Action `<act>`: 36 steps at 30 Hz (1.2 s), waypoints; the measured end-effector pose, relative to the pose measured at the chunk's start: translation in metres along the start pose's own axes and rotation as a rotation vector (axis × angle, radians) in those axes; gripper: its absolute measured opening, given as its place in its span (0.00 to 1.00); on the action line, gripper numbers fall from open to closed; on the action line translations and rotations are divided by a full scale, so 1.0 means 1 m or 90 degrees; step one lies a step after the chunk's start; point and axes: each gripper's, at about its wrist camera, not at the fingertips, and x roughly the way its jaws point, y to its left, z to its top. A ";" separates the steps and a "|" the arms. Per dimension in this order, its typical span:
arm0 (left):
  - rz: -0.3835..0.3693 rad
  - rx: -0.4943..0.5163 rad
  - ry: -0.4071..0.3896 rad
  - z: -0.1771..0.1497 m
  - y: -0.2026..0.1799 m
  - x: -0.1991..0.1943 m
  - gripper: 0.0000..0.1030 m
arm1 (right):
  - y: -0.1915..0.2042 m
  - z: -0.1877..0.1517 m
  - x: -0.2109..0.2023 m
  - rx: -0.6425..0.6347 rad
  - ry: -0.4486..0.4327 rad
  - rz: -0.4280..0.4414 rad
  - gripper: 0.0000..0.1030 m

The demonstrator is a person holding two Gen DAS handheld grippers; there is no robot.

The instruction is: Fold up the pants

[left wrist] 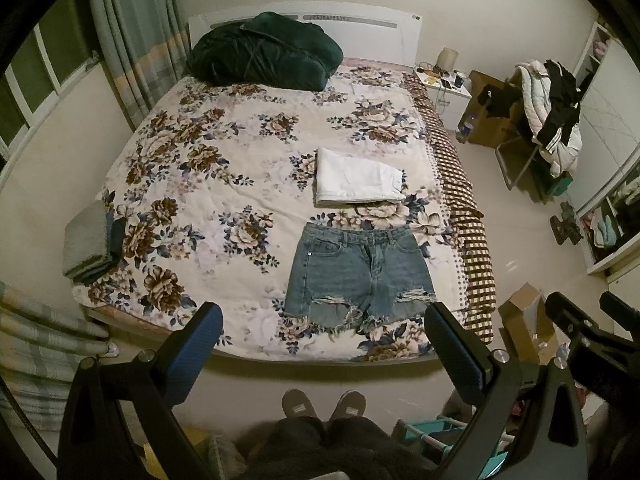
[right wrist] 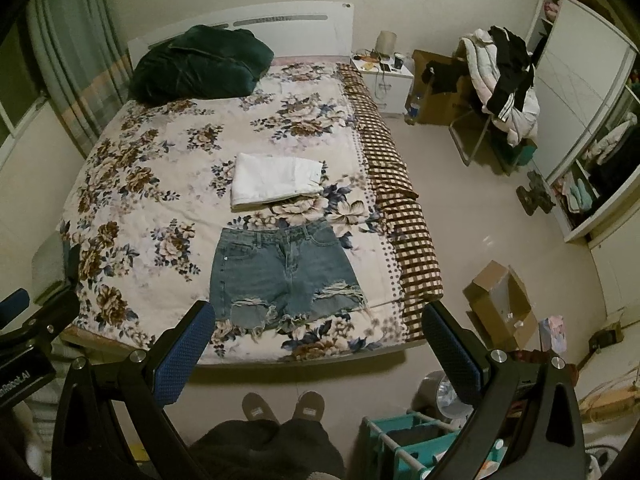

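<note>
Blue denim shorts (left wrist: 356, 276) with frayed, ripped hems lie flat, waistband away from me, near the foot of the floral bedspread (left wrist: 224, 184); they also show in the right wrist view (right wrist: 284, 276). A folded white garment (left wrist: 358, 178) lies just beyond them, also seen in the right wrist view (right wrist: 276, 182). My left gripper (left wrist: 324, 320) is open and empty, held above the foot of the bed. My right gripper (right wrist: 316, 320) is open and empty beside it, also short of the shorts.
A dark green bundle (left wrist: 264, 54) lies at the headboard. Folded grey towels (left wrist: 88, 240) sit at the bed's left corner. A nightstand (left wrist: 444, 84), a chair heaped with clothes (left wrist: 552, 112), an open cardboard box (right wrist: 500, 304) and a teal rack (right wrist: 416, 440) stand on the right.
</note>
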 end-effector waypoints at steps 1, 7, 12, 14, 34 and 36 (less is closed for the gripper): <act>0.003 0.000 -0.004 -0.001 0.003 0.012 1.00 | -0.002 0.003 0.006 0.007 0.000 0.003 1.00; 0.094 0.023 -0.056 0.015 -0.016 0.070 1.00 | -0.030 0.032 0.078 0.059 0.028 0.044 1.00; 0.196 0.042 -0.047 0.024 -0.052 0.160 1.00 | -0.066 0.066 0.195 0.053 0.076 0.097 1.00; 0.202 0.034 -0.012 0.024 -0.067 0.202 1.00 | -0.082 0.078 0.245 0.046 0.099 0.113 1.00; 0.218 0.073 0.269 -0.127 -0.333 0.614 0.98 | -0.266 0.087 0.689 -0.073 0.292 0.234 1.00; 0.214 0.075 0.274 -0.137 -0.337 0.618 0.84 | -0.256 0.076 0.706 -0.086 0.315 0.253 1.00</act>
